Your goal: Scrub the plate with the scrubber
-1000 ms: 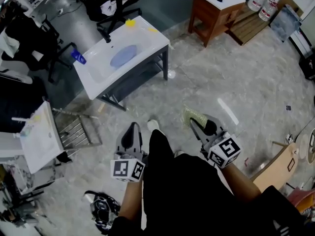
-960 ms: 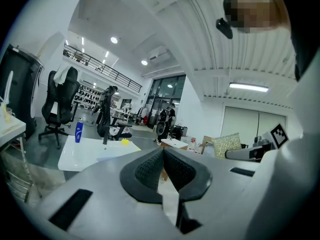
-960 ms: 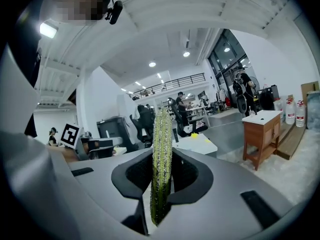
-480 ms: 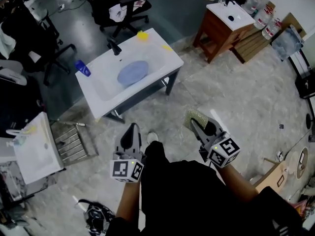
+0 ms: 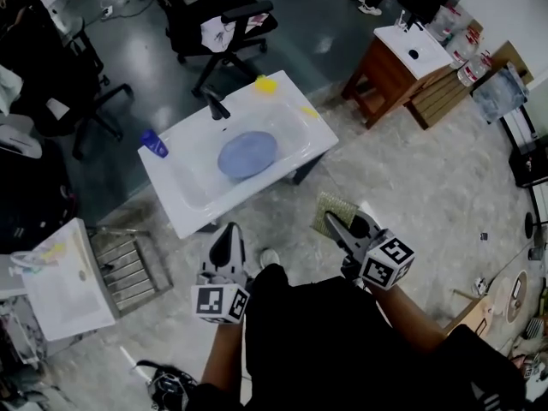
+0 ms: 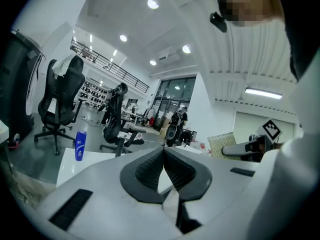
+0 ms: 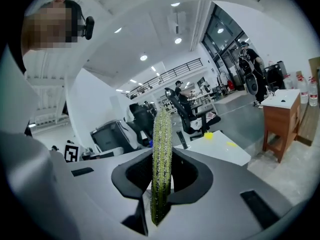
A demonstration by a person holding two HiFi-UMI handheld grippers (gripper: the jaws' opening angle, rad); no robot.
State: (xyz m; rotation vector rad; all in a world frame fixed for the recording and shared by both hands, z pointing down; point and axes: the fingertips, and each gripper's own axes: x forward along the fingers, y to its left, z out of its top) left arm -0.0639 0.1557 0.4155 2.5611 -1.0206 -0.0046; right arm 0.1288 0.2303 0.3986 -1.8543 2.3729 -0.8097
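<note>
A blue plate [image 5: 247, 154] lies in the basin of a white sink unit [image 5: 184, 205] ahead of me. My right gripper [image 5: 332, 220] is shut on a green scrubber [image 5: 329, 212], which stands edge-on between its pads [image 7: 161, 170] in the right gripper view. It hangs over the floor just off the sink's near right corner. My left gripper [image 5: 225, 238] is shut with nothing in it and sits just short of the sink's front edge. In the left gripper view its jaws [image 6: 164, 160] meet, with the scrubber [image 6: 221, 146] off to the right.
On the sink stand a black tap [image 5: 216, 106], a blue bottle [image 5: 154, 144] and a yellow thing [image 5: 266, 84]. Office chairs [image 5: 218, 26] stand behind it. A wooden cabinet [image 5: 402, 67] is at the right, a second white sink [image 5: 64, 285] and a wire rack [image 5: 128, 268] at the left.
Both grippers have come closer to the sink, which now lies nearer in the head view. The scrubber stays in the right gripper.
</note>
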